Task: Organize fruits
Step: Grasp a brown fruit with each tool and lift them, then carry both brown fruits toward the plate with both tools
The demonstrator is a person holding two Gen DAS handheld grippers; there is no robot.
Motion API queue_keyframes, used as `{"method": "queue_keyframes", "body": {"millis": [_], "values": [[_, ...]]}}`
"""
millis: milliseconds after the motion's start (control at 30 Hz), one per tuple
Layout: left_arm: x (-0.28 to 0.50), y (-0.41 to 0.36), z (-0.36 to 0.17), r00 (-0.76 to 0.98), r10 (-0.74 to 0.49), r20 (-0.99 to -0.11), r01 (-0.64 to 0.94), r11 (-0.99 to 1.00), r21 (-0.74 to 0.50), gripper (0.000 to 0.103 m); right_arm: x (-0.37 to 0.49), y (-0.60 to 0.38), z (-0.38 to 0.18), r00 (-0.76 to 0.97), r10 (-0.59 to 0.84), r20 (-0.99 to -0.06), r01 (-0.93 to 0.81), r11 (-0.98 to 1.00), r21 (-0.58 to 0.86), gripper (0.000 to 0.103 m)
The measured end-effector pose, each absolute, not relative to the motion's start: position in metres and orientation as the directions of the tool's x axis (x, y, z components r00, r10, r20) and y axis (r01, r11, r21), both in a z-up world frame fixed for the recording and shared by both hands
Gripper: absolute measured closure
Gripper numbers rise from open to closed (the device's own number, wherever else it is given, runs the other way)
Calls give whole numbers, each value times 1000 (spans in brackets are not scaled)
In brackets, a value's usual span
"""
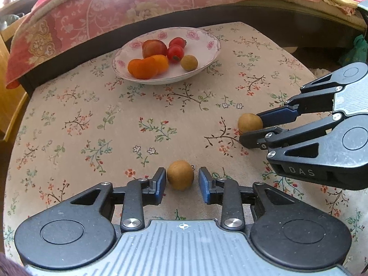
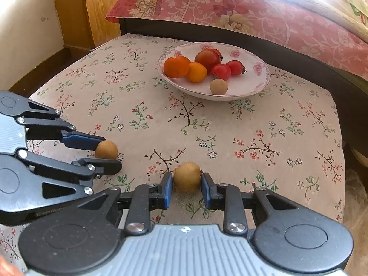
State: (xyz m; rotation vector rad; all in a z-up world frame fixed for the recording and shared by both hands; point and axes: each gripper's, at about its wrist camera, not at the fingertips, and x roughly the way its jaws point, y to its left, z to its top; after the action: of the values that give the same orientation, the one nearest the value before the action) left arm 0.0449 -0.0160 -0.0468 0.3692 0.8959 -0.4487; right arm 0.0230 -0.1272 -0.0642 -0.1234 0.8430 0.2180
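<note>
On the flowered tablecloth [image 1: 92, 119], a brown longan [image 1: 180, 174] lies between the blue pads of my left gripper [image 1: 181, 180]. The jaws stand slightly apart from it, with a thin gap on the right side, so this gripper is open. The right wrist view shows the same longan [image 2: 106, 150] and left gripper [image 2: 111, 154] at its left. My right gripper [image 2: 186, 185] is shut on a second longan [image 2: 187, 176], both pads pressing it. That longan [image 1: 250, 123] and right gripper [image 1: 250, 129] appear at the right of the left wrist view. The flowered plate [image 1: 207, 34] [image 2: 260, 85] behind holds tomatoes, orange fruits and one longan.
A bed with a red floral cover [image 1: 92, 16] [image 2: 253, 11] runs along the table's far edge. A wooden cabinet [image 2: 92, 11] stands at the far left corner. The table's right edge [image 2: 342, 138] drops off close to my right gripper.
</note>
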Motion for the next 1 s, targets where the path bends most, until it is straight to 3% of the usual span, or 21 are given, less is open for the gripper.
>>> {"method": "queue_keyframes", "body": {"millis": [467, 1000], "values": [[43, -17, -44, 538, -204, -818, 511, 851, 124, 70, 24, -125, -63, 630, 139, -764, -244, 970, -24, 74], [30, -11, -31, 536, -244, -809, 505, 860, 76, 71, -7, -129, -48, 647, 148, -748, -191, 981, 29, 74]]}}
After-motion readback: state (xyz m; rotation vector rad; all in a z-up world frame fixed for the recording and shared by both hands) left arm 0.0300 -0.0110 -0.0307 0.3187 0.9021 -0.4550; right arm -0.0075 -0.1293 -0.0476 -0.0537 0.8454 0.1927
